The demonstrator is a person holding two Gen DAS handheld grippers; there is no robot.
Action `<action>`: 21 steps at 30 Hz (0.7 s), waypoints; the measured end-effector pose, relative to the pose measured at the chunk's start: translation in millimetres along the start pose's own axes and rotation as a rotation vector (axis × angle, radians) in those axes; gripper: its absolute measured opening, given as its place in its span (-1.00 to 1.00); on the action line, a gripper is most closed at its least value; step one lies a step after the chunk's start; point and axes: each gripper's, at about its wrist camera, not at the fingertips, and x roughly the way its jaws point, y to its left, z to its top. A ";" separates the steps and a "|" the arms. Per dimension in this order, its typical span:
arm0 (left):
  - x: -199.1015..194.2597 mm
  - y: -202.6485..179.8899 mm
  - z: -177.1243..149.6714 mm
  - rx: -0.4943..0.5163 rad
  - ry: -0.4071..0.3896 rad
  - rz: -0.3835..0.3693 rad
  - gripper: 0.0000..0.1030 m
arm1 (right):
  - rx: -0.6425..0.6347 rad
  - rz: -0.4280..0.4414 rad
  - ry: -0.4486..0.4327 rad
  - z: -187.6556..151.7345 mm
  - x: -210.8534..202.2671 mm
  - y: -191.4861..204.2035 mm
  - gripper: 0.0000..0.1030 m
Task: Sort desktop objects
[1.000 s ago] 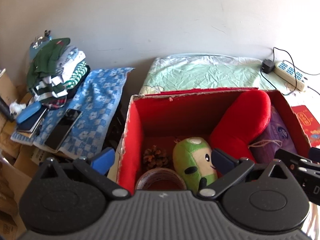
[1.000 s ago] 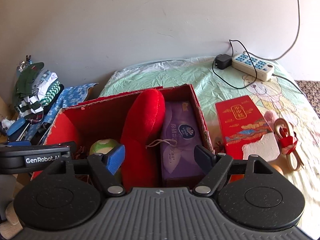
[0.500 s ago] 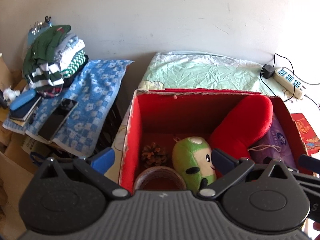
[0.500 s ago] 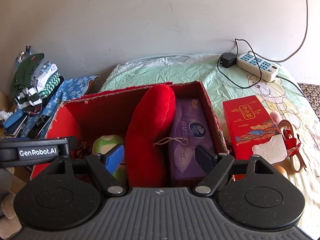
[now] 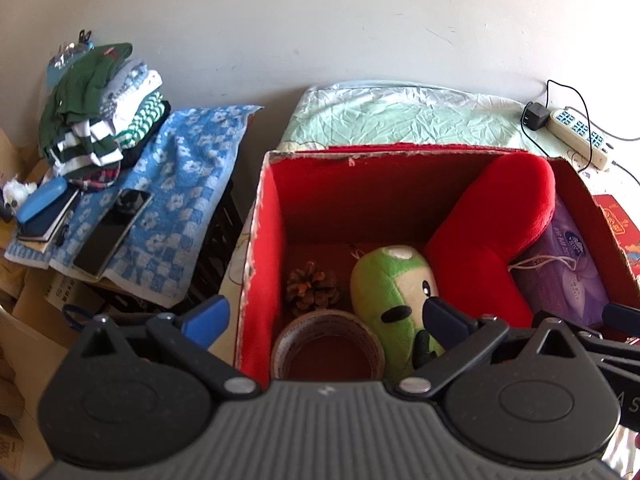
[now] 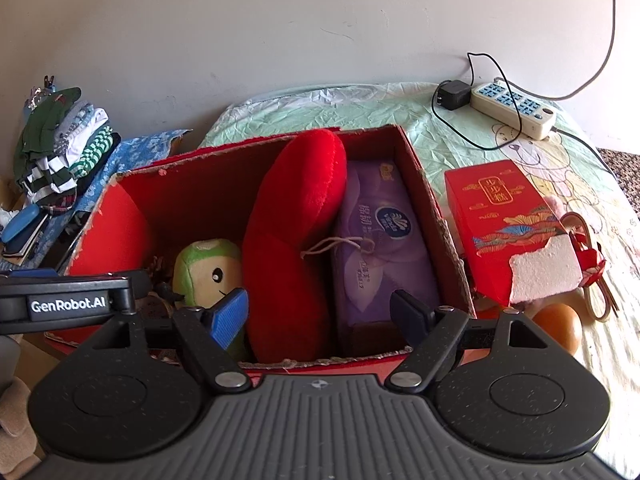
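Observation:
A red cardboard box (image 5: 260,240) (image 6: 436,220) stands on the table. It holds a red plush cushion (image 5: 492,236) (image 6: 296,232), a green plush toy (image 5: 392,284) (image 6: 208,268), a purple tissue pack (image 5: 572,272) (image 6: 380,240), a pine cone (image 5: 312,288) and a tape roll (image 5: 328,336). My left gripper (image 5: 324,316) is open and empty above the box's near left side. My right gripper (image 6: 320,312) is open and empty above the box's near edge. A red gift box (image 6: 504,220), an orange (image 6: 560,322) and a looped strap (image 6: 592,272) lie right of the box.
A power strip (image 6: 516,106) (image 5: 580,136) with a charger lies at the back right on the green cloth. At the left a blue checked towel (image 5: 180,184) bears folded clothes (image 5: 100,108), a phone (image 5: 112,236) and a blue case (image 5: 40,200). A wall stands behind.
Both grippers have drawn back and risen a little, so the box looks slightly farther and more from above. Nothing was grasped or released.

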 end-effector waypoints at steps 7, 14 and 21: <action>4.4 -7.8 1.6 0.034 -0.006 0.012 0.99 | -0.001 -0.005 -0.008 -2.9 0.3 -2.4 0.57; 7.4 -7.7 -2.0 0.037 -0.007 0.030 0.99 | -0.056 -0.021 -0.007 -5.2 3.5 4.0 0.65; 13.4 -2.2 -6.1 -0.002 0.022 0.006 0.99 | -0.041 0.012 -0.005 -5.2 3.4 1.7 0.77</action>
